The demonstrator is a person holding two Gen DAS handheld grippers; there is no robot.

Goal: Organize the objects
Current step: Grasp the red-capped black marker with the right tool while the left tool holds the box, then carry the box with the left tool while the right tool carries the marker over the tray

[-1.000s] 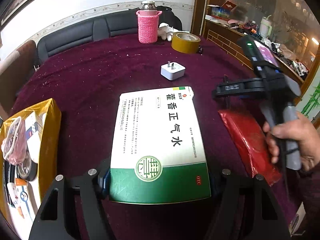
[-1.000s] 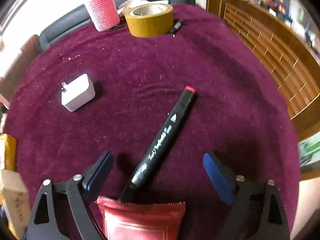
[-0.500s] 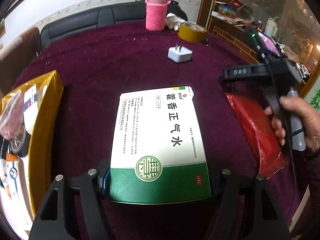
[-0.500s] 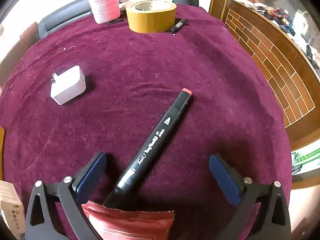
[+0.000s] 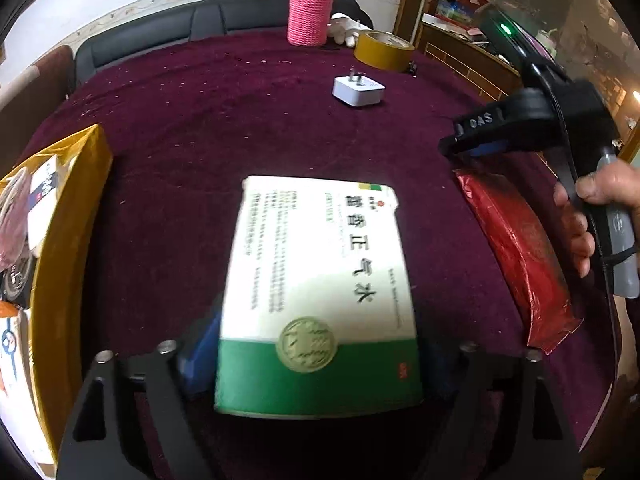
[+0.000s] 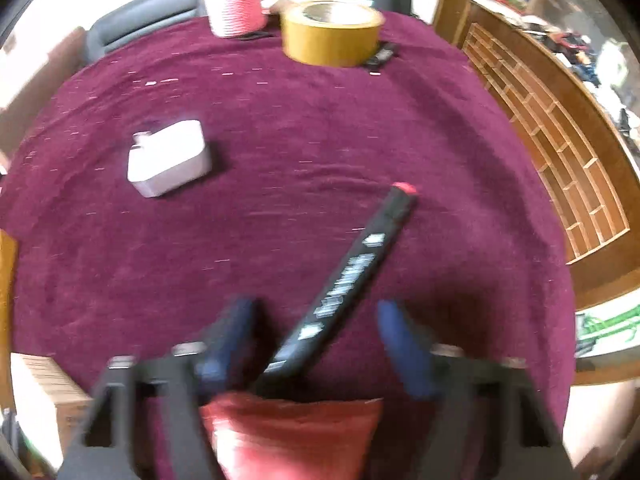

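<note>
Here one green-and-white medicine box (image 5: 320,296) sits clamped between the pads of the left tool (image 5: 316,364), above the maroon worktop (image 5: 200,120). The right tool (image 6: 316,344) stands partly open around one black marker (image 6: 352,276), not gripping it, with one red packet (image 6: 292,436) beneath. Farther off lie one white plug (image 6: 168,160), one tape roll (image 6: 332,32) and one pink-sleeved bottle (image 5: 310,12).
</note>
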